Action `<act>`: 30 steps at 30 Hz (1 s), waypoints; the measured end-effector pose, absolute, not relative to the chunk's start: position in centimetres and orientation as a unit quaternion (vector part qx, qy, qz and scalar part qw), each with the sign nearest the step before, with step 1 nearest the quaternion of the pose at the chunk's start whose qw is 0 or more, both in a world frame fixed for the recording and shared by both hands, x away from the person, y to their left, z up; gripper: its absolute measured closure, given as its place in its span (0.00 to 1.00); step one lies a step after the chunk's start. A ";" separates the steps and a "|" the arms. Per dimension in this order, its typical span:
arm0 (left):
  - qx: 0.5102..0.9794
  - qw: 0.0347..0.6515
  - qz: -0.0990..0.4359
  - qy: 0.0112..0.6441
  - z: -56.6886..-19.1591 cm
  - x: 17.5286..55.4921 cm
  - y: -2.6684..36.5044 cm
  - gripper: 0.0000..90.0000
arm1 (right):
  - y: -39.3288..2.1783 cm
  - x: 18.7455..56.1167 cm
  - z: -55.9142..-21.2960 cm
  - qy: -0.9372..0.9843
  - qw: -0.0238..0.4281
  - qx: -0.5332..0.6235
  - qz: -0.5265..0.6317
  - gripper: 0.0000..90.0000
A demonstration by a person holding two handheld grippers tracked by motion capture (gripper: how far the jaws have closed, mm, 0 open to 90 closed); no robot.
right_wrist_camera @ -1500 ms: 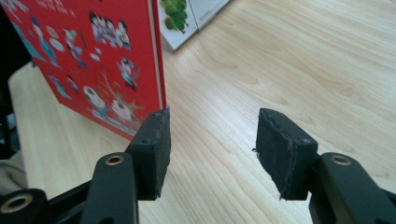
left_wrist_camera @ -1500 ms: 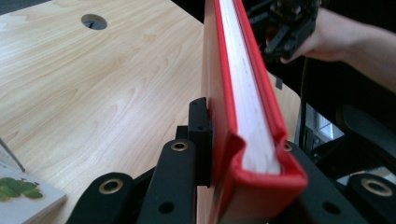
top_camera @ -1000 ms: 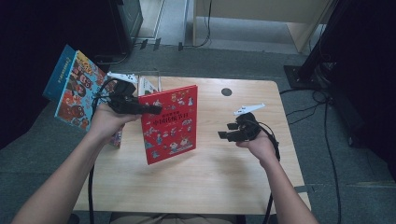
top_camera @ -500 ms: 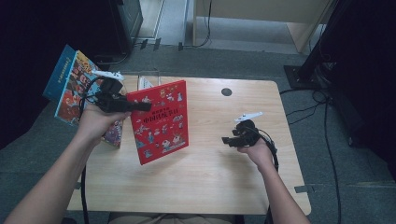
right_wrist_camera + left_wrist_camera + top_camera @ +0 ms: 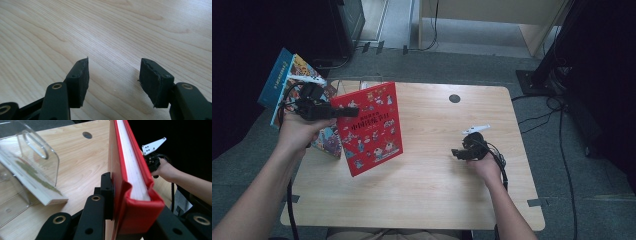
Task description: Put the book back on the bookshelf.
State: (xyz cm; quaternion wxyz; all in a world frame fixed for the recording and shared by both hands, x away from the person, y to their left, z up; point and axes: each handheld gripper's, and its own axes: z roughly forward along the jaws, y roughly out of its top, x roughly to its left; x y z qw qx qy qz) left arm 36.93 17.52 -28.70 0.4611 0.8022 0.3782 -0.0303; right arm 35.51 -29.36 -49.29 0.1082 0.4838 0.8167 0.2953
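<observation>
Red book [image 5: 371, 127] is clamped upright in the left gripper [image 5: 117, 195]; keep this hold firm while carrying it toward the clear stand [image 5: 37, 152]. Right gripper [image 5: 113, 80] hangs half-open, empty, above the surface [image 5: 105, 30].

Left gripper [image 5: 343, 112], clamped on red hardcover picture book [image 5: 371, 127]: carried leftward with book, toward colourful books [image 5: 287, 82] at table's left edge. Right gripper [image 5: 457, 152]: lowered toward light wooden table [image 5: 437, 185], shifted slightly right; jaws just closing slightly, nothing between them.
</observation>
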 end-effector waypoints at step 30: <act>0.767 0.473 -0.001 0.433 -28.0 35.9 24.1 0.89 | -29.8 34.2 -52.0 0.787 0.192 0.466 0.355 0.38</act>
